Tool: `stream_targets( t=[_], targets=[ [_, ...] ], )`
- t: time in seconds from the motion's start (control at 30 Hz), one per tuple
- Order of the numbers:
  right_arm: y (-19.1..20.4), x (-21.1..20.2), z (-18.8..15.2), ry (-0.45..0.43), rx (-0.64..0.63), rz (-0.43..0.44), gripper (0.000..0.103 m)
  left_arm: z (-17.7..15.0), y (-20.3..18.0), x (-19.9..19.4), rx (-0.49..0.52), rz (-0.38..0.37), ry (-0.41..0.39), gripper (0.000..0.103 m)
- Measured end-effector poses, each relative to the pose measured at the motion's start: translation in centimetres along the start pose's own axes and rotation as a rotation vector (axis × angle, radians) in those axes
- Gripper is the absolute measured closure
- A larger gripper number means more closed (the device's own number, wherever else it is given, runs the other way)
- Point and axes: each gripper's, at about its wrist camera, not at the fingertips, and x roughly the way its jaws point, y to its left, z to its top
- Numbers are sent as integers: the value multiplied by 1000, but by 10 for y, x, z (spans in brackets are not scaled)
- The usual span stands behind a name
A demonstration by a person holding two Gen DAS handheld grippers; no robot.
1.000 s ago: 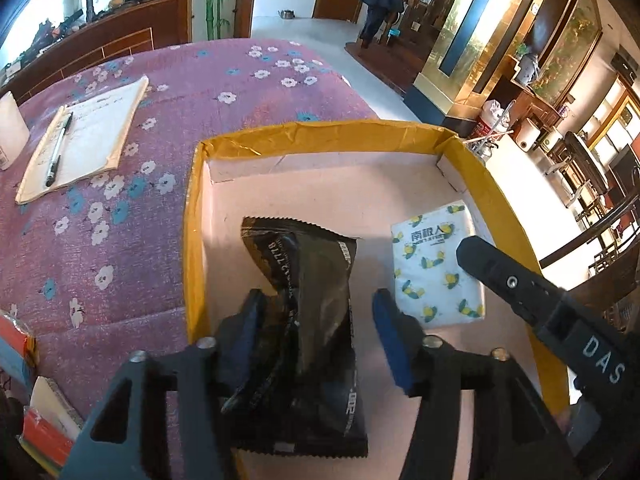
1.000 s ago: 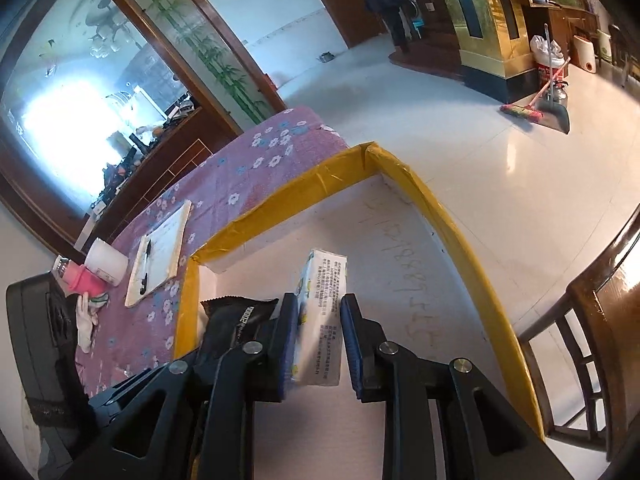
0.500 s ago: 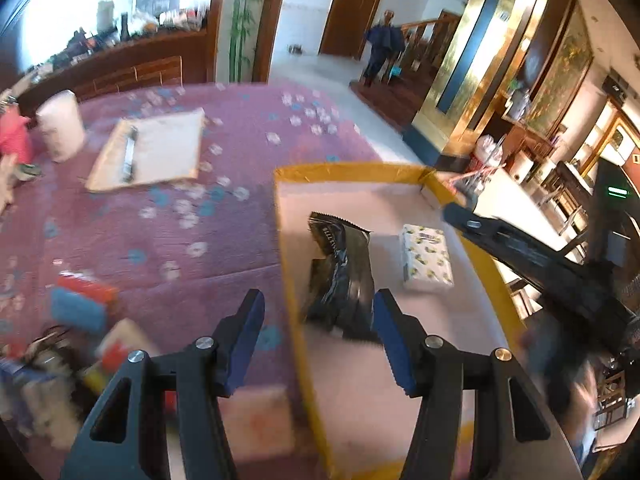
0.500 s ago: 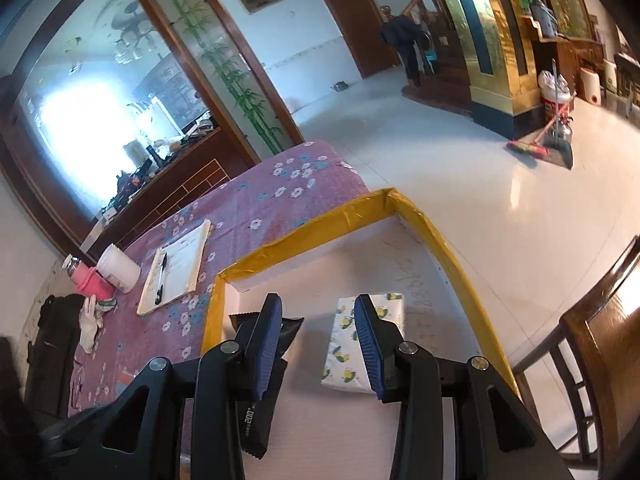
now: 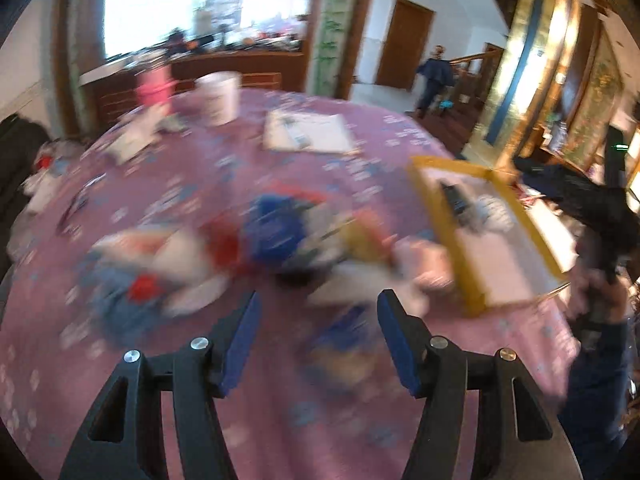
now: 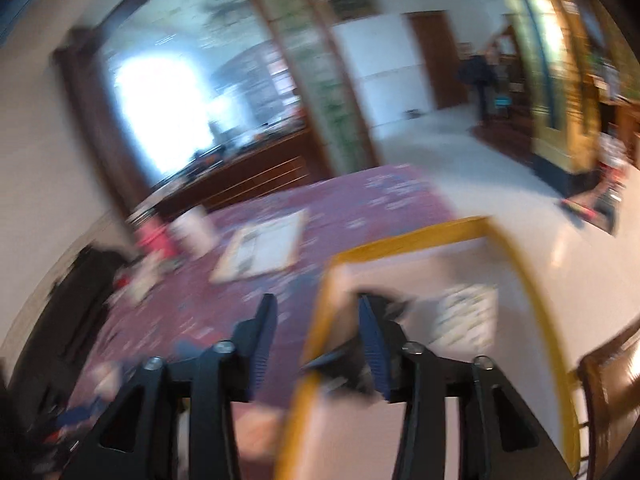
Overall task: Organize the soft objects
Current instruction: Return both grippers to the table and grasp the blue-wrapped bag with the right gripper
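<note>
Both views are motion-blurred. My left gripper (image 5: 318,320) hangs over the purple flowered cloth, its jaws opening with nothing between them. Just beyond it lies a blurred pile of soft packets (image 5: 272,240) in red, blue and white. At the right stands the yellow-rimmed box (image 5: 436,216) holding the black packet (image 5: 456,200) and the tissue pack (image 5: 496,212). My right gripper (image 6: 316,320) hovers at the box's near left corner, jaws opening and empty. The tissue pack (image 6: 468,308) lies flat in the box (image 6: 416,236), right of the black packet (image 6: 386,304).
A notebook (image 5: 308,132) lies on the far side of the table, with a white cup (image 5: 218,96) and a pink bottle (image 5: 154,88) behind it. A hand (image 5: 592,292) holds the other gripper beside the box. A wooden chair (image 6: 608,384) stands at the table's right edge.
My left gripper came off the black packet and swung left, from the box to over the pile. My right gripper let go of the tissue pack, opened, rose and drew back left.
</note>
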Motion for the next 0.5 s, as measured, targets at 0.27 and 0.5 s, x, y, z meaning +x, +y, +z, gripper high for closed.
stream_targets(
  t=[0.27, 0.5],
  targets=[
    [108, 29, -96, 295, -155, 266, 45, -56, 85, 13, -180, 18, 88, 43],
    [140, 72, -131, 436, -179, 154, 39, -67, 110, 9, -218, -5, 61, 43]
  ],
)
